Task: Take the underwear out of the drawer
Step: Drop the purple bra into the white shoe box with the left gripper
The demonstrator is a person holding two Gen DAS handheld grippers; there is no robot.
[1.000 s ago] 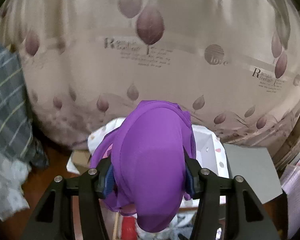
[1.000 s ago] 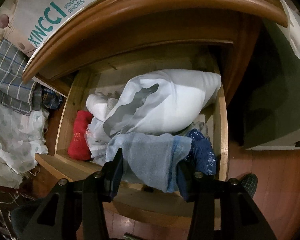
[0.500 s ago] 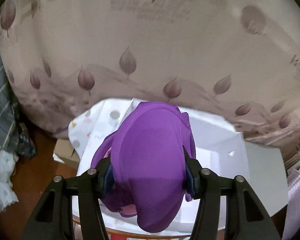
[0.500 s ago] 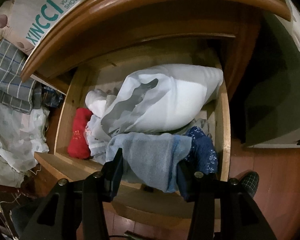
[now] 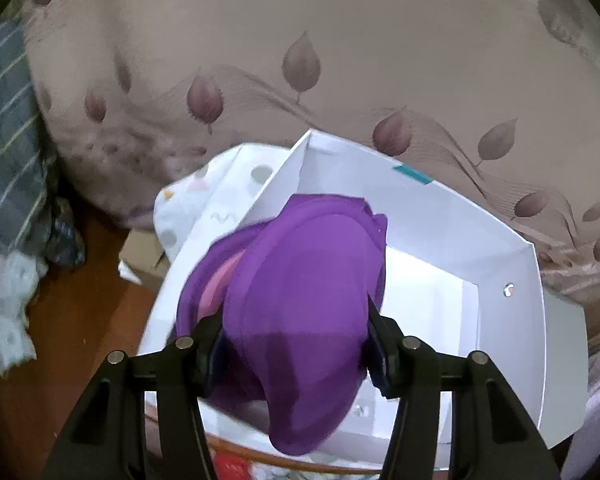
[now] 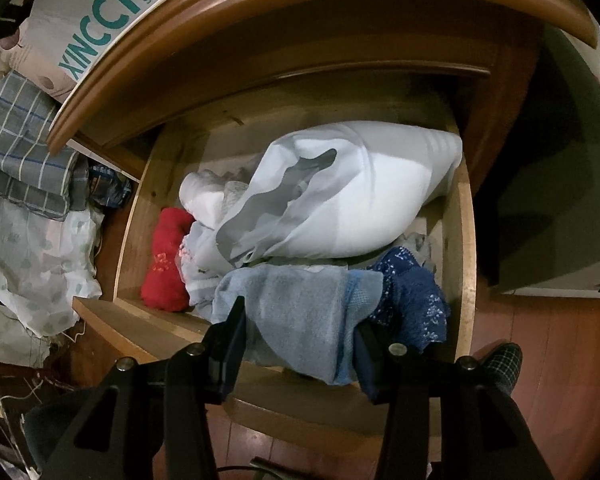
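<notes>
The left gripper (image 5: 296, 344) grasps the purple underwear (image 5: 300, 300) in the lower middle of its frame, above the open white box (image 5: 512, 300). The right gripper (image 6: 300, 340) is clamped on a light blue cloth (image 6: 296, 316) at the front edge of the wooden drawer (image 6: 466, 240), low in its frame.

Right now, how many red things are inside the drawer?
1 that I can see: a red cloth lies at the left side of the drawer, beside the white pile. More may hide under that pile.
</notes>
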